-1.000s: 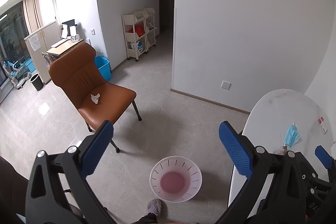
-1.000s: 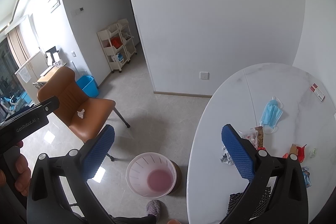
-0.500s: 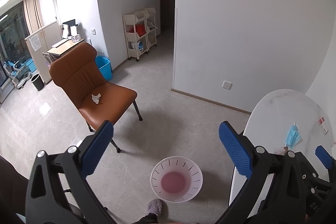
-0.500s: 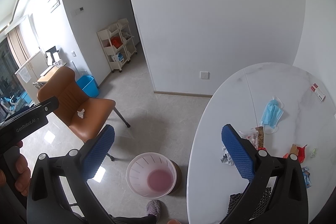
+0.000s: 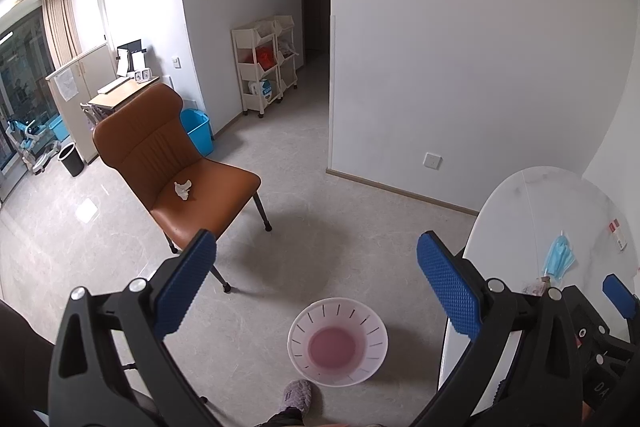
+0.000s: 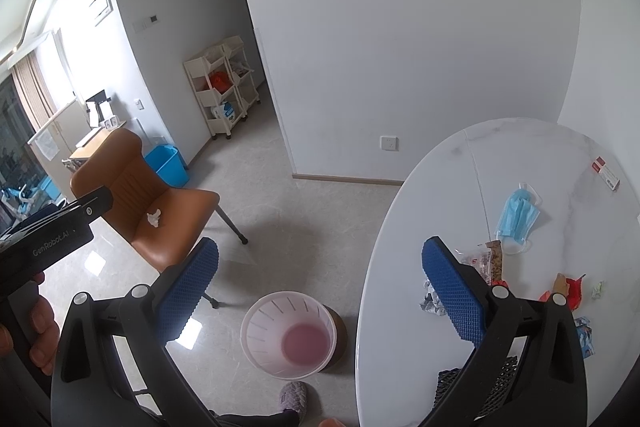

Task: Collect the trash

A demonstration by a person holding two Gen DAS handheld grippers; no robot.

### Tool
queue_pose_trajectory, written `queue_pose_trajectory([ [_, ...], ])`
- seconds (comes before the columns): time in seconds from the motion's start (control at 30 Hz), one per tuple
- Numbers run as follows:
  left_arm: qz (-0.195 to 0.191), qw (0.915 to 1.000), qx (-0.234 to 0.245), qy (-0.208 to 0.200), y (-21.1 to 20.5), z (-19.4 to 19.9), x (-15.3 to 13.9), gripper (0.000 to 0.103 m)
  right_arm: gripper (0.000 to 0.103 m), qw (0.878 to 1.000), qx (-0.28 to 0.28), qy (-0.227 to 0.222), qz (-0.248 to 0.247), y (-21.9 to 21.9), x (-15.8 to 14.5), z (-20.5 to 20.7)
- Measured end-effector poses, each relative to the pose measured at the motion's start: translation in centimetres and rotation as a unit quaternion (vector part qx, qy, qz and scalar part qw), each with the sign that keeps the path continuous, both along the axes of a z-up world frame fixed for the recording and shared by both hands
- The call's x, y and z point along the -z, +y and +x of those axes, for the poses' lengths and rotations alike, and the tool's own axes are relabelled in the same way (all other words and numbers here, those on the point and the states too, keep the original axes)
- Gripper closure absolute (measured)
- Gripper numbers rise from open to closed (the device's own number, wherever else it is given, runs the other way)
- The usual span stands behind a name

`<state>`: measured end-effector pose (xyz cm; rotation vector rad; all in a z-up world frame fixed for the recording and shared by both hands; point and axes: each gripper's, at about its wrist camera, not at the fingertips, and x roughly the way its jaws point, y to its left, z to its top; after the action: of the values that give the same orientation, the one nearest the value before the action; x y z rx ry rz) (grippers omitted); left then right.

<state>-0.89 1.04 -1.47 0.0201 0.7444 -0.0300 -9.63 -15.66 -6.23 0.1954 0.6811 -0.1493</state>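
Left wrist view: the left tool hangs with fingers wide apart above the waste bin, a crumpled tissue lying on the brown chair beyond it.
Right wrist view: the right tool is spread and holds nothing; wrappers and a blue mask lie on the table, right of the bin.

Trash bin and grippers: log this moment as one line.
left gripper: open, empty | right gripper: open, empty | trash bin: on floor beside table | wrappers, face mask: on table
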Motion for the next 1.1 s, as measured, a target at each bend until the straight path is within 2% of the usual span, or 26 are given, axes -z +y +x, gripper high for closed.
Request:
queue_pose_trajectory([
  [0.17, 0.004, 0.9995, 0.029, 0.006, -1.0, -0.4, 0.7, 0.007, 0.002, 1.0, 0.002, -0.011, 0.014, -1.0, 0.4, -1.0],
  [0.37, 0.001, 0.9946, 0.104, 0.005, -4.1, -1.6, 2.0, 0.007, 0.002, 0.999, 0.035, -0.022, 0.012, -3.4, 1.2, -4.1],
  [0.47, -0.006, 0.9862, 0.165, 0.001, -6.6, -3.1, 3.5, 0.007, 0.002, 0.997, 0.069, -0.023, 0.006, -5.5, 2.4, -6.7],
  [0.57, -0.001, 0.9721, 0.235, 0.002, -9.8, -4.9, 5.6, 0.007, 0.002, 0.994, 0.112, 0.001, -0.003, -8.3, 4.8, -9.5],
  [0.67, 0.007, 0.947, 0.32, 0.029, -14.2, -7.3, 9.2, 0.007, 0.002, 0.984, 0.168, 0.052, -0.002, -12.3, 8.4, -13.1],
  [0.73, 0.004, 0.9217, 0.382, 0.069, -17.5, -8.9, 12.3, 0.007, 0.002, 0.977, 0.197, 0.08, 0.011, -14.6, 10.4, -15.6],
  [0.83, 0.008, 0.886, 0.448, 0.12, -22.1, -11.2, 16.9, 0.007, 0.002, 0.966, 0.231, 0.106, 0.037, -17.4, 13.0, -19.2],
  [0.9, 0.025, 0.868, 0.477, 0.135, -24.7, -12.8, 19.7, 0.007, 0.002, 0.959, 0.251, 0.126, 0.047, -19.1, 14.4, -21.5],
  [1.0, 0.039, 0.8345, 0.527, 0.155, -27.7, -14.6, 22.8, 0.007, 0.002, 0.95, 0.269, 0.147, 0.061, -20.9, 16.5, -24.0],
  [1.1, 0.055, 0.8098, 0.562, 0.159, -30.0, -15.2, 24.3, 0.007, 0.002, 0.945, 0.274, 0.158, 0.084, -22.3, 18.1, -25.8],
])
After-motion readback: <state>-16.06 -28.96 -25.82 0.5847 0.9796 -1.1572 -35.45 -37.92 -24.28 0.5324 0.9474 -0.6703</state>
